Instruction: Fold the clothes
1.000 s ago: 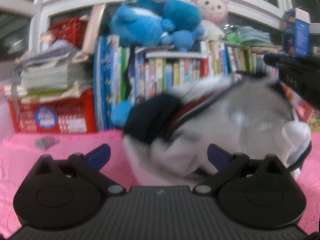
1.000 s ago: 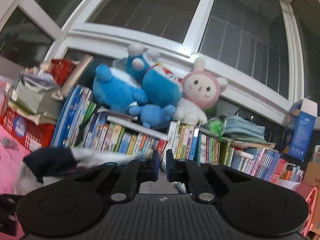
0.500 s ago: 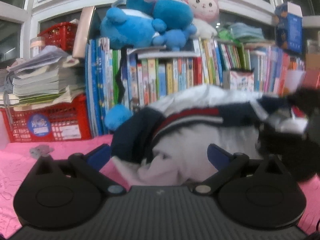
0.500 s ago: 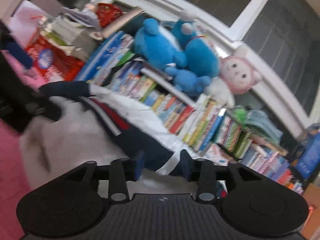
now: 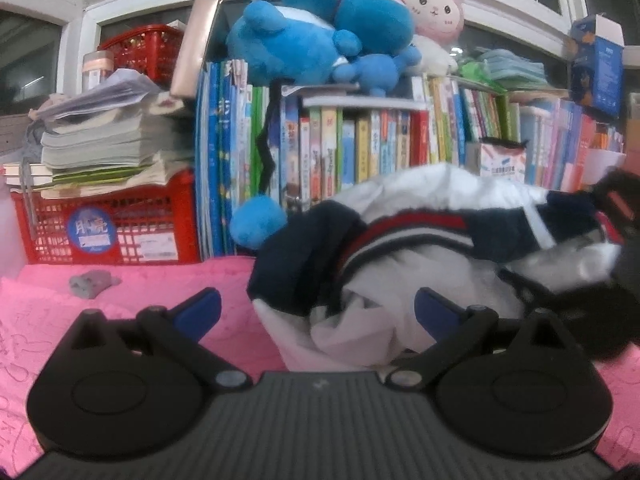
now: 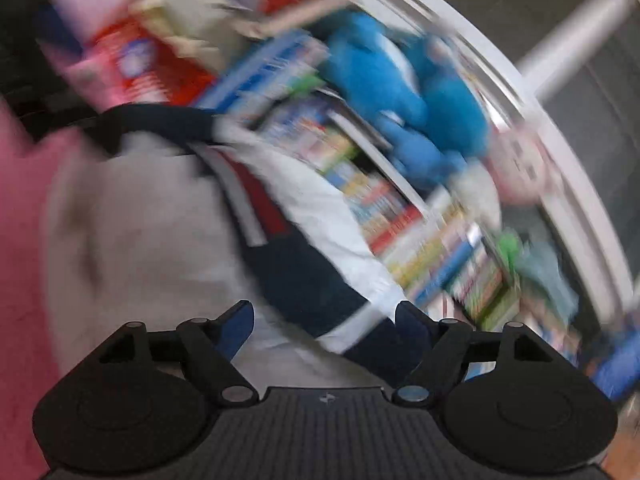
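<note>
A crumpled garment (image 5: 420, 248), white and grey with navy and red stripes, lies heaped on the pink bedsheet (image 5: 120, 292). My left gripper (image 5: 316, 312) is open just in front of the heap, and the cloth's lower fold reaches between its blue fingertips without being pressed. In the blurred, tilted right wrist view the garment (image 6: 168, 232) fills the middle. My right gripper (image 6: 324, 322) has its jaws opening, with a navy and white edge of the cloth lying loose between them. The right gripper's dark body (image 5: 616, 280) shows at the heap's right end.
Behind the heap stands a row of upright books (image 5: 360, 148) with blue and pink plush toys (image 5: 320, 36) on top. A red crate (image 5: 108, 224) under stacked papers sits at the back left. A small grey scrap (image 5: 90, 282) lies on the sheet.
The right gripper went from shut to wide apart, sank and rolled, and its view tilted. The garment dropped from its raised spread into a lower heap. The left gripper stayed open.
</note>
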